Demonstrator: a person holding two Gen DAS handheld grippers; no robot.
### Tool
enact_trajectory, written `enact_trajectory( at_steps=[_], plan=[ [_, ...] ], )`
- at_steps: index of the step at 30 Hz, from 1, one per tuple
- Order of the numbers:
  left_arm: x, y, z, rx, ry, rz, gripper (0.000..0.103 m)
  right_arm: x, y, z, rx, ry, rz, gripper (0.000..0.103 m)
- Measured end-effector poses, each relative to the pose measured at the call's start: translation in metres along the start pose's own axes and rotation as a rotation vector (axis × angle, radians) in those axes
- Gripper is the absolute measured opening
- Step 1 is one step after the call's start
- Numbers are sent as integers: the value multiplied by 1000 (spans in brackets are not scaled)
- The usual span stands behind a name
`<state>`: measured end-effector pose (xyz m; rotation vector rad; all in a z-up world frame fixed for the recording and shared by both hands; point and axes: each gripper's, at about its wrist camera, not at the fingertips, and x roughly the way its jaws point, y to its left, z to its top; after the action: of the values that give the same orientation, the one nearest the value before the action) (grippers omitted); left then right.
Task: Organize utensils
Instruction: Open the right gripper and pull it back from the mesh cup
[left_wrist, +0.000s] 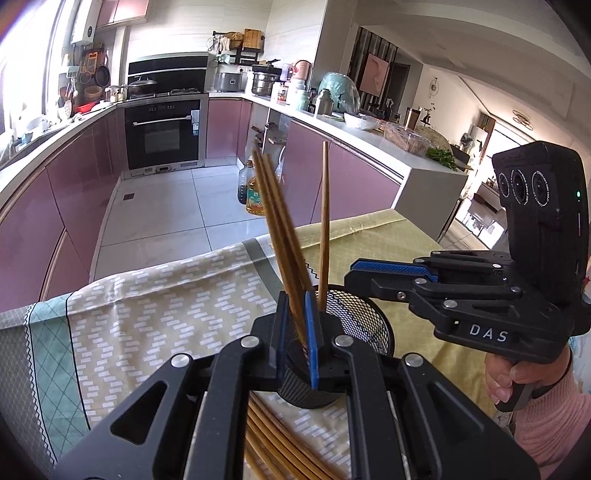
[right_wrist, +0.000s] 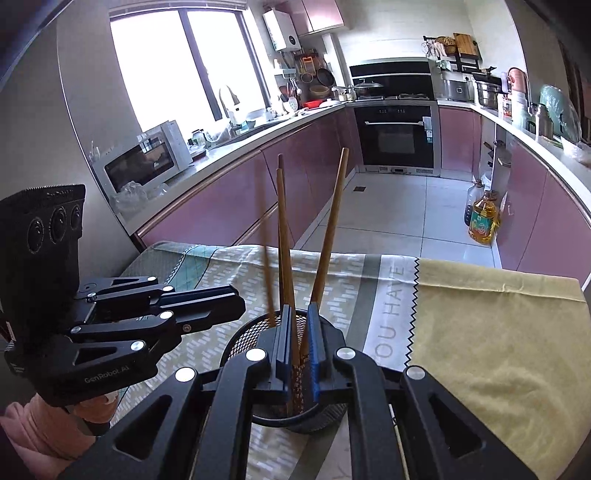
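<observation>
On the tablecloth (left_wrist: 147, 310), each gripper, left (left_wrist: 295, 325) and right (right_wrist: 298, 332), clamps chopsticks (left_wrist: 280, 229) over one mesh holder (left_wrist: 365, 325).

both grippers are matte black linkages with silver round screws and blue ribbed pads (left_wrist: 313, 332); the right gripper (left_wrist: 354, 275) bears white "das" lettering, the left gripper (right_wrist: 236, 306) "genrobot.ai", each held by a pink-sleeved hand (left_wrist: 498, 380).

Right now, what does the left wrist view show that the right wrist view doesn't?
Left wrist only: loose brown wooden chopsticks lying on the patterned tablecloth, and the right gripper from the side. Right wrist only: the white microwave, and the left gripper from the side. Both: the black mesh holder with brown chopsticks standing in it.
</observation>
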<state>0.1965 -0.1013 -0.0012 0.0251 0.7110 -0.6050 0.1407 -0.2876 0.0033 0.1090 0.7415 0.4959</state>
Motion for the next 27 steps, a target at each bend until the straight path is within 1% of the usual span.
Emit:
enact_trajectory(
  at_steps=[2, 4, 5, 6, 7, 9, 10, 12, 14, 16, 18, 22, 24, 27],
  plan=[
    [-6, 2, -5, -11, -15, 7, 9, -4, 1, -3, 2, -14, 3, 14],
    [-14, 4, -11, -12, -32, 26, 17, -10, 3, -5, -1, -29, 4, 17],
    [-20, 4, -14, -10, -44, 36, 24, -13, 5, -7, -2, -37, 4, 18],
    [-27, 4, -18, -5, -59, 46, 27, -18, 8, -9, -10, -52, 6, 18],
    [-33, 5, -22, -1, -71, 54, 27, -24, 11, -12, -17, -67, 12, 19],
    [-47, 8, -30, 3, -93, 72, 34, -35, 19, -18, -36, -90, 28, 26],
    [-54, 9, -36, 5, -103, 85, 37, -41, 23, -22, -51, -98, 40, 27],
    [-65, 11, -51, 11, -109, 102, 44, -49, 32, -30, -73, -105, 62, 32],
    [-70, 12, -67, 26, -93, 134, 45, -52, 44, -43, -109, -95, 83, 34],
    [-69, 14, -84, 29, -61, 162, 46, -46, 52, -55, -120, -64, 95, 37],
    [-65, 17, -100, 18, -21, 173, 46, -33, 58, -70, -123, -11, 97, 38],
    [-52, 26, -130, -39, 56, 158, 47, -2, 56, -94, -73, 93, 108, 38],
    [-47, 28, -141, -54, 81, 157, 47, 10, 57, -105, -62, 129, 98, 38],
    [-42, 27, -151, -64, 103, 157, 47, 19, 56, -114, -37, 159, 92, 38]
  ],
)
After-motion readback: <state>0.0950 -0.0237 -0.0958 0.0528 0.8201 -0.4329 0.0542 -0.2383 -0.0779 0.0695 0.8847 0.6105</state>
